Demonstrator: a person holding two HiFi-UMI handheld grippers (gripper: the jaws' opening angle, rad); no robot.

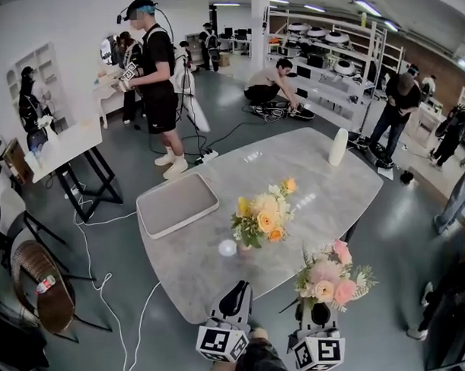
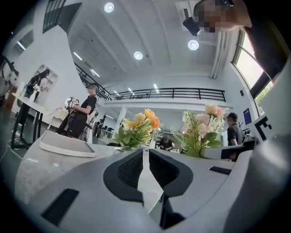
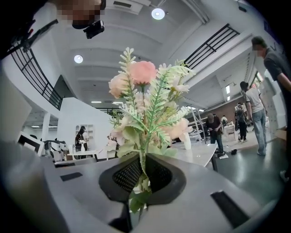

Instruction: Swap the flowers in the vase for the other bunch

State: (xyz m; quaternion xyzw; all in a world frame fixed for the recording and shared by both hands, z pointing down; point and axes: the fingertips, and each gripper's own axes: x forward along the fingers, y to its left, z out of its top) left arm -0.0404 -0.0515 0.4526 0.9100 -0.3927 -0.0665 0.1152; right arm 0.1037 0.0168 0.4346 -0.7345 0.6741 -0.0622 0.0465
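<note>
Large hall, white walls [image 1: 67,27], glossy grey floor [image 1: 393,213]. Pale stone-look table [image 1: 316,193] at centre. White desk [image 1: 61,151] on black trestle legs at left, wicker chair [image 1: 26,264] near it. Metal shelving [image 1: 327,48] at back. Round ceiling lights [image 2: 138,55], railed mezzanine [image 2: 182,94], white cables [image 1: 99,288] across floor
</note>
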